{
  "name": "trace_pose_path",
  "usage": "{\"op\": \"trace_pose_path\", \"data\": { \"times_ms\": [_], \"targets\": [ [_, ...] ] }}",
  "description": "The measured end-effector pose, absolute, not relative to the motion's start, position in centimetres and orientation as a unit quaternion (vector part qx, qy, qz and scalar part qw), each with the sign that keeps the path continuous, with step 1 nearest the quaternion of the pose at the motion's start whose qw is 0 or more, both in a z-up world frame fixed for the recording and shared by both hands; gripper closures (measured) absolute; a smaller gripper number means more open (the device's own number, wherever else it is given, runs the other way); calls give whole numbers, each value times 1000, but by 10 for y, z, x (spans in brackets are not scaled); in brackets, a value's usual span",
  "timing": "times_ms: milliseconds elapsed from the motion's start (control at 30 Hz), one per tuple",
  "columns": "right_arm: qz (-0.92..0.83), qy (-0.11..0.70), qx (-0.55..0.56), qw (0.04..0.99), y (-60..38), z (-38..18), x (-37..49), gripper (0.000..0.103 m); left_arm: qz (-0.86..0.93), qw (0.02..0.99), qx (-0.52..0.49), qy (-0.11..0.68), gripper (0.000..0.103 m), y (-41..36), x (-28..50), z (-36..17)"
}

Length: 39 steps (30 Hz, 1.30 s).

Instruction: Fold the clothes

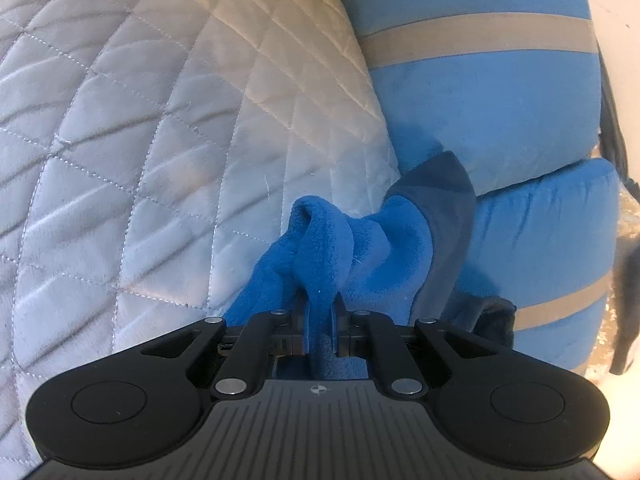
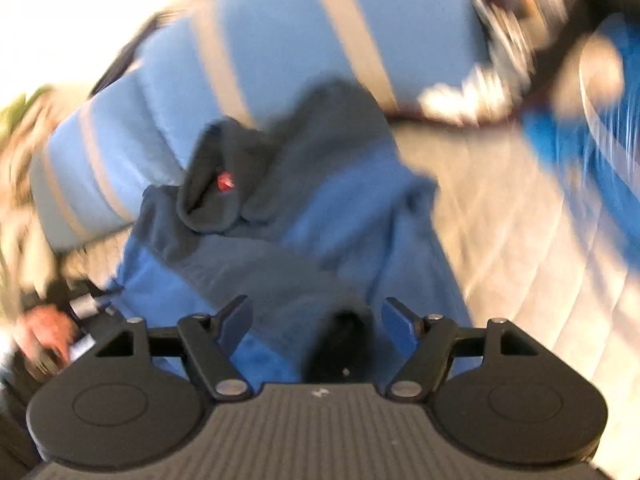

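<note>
L gripper point(image 1: 320, 320) is clamped tight on a bunched wad of the blue fleece point(image 1: 320, 248), cloth squeezed between the fingers & spilling out ahead of the tips. R gripper point(image 2: 316, 320) is spread wide, holding nothing; a dark cuff/sleeve end point(image 2: 340, 336) sits btwn its fingers but isn't pinched. View is blurred w/ motion. Beyond the R fingertips the fleece point(image 2: 304, 232) lies rumpled on the quilted cover point(image 2: 540, 240), grey collar part point(image 2: 256, 176) up against the blue cushions point(image 2: 280, 40). Progress, judging by that: no flat, squared fold visible; garment is crumpled, so smoothing & folding remain.
</note>
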State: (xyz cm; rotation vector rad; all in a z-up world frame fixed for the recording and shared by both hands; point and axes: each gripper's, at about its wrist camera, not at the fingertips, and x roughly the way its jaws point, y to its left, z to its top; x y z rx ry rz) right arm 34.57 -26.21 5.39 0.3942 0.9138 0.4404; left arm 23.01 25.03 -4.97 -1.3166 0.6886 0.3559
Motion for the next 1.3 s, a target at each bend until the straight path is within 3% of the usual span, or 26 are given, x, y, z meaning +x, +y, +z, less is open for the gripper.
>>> {"op": "trace_pose_path", "data": {
  "times_ms": [167, 300, 333, 367, 400, 467, 600, 667, 967, 1067, 1100, 1200, 1300],
  "targets": [
    [245, 480, 285, 793, -270, 18, 366, 31, 173, 718, -596, 314, 94, 248, 231, -47],
    [248, 489, 273, 790, -264, 12, 368, 53, 185, 725, -578, 325, 94, 245, 234, -40],
    [247, 496, 268, 788, -262, 9, 370, 54, 188, 728, -571, 329, 94, 244, 235, -39],
    [246, 502, 263, 786, -261, 5, 371, 59, 190, 729, -568, 331, 94, 244, 236, -38],
    [245, 508, 258, 785, -259, 2, 373, 73, 192, 730, -565, 333, 94, 243, 236, -37],
    [243, 511, 264, 781, -262, -4, 377, 90, 194, 733, -558, 338, 93, 242, 238, -35],
    [239, 483, 272, 797, -271, 8, 380, 91, 197, 741, -543, 343, 91, 239, 237, -32],
    [241, 476, 280, 798, -273, 15, 385, 91, 202, 747, -531, 345, 78, 236, 236, -30],
    [212, 478, 249, 815, -277, 26, 401, 92, 256, 746, -519, 329, 63, 212, 213, 0],
    [196, 481, 241, 820, -283, 29, 393, 88, 273, 741, -521, 325, 60, 197, 202, 15],
    [191, 482, 238, 821, -284, 29, 390, 61, 273, 742, -522, 320, 60, 191, 199, 20],
    [174, 485, 230, 826, -290, 32, 382, 37, 275, 747, -522, 307, 50, 173, 188, 36],
    [160, 486, 221, 830, -295, 36, 373, 21, 266, 761, -511, 298, 33, 156, 181, 52]
  ]
}}
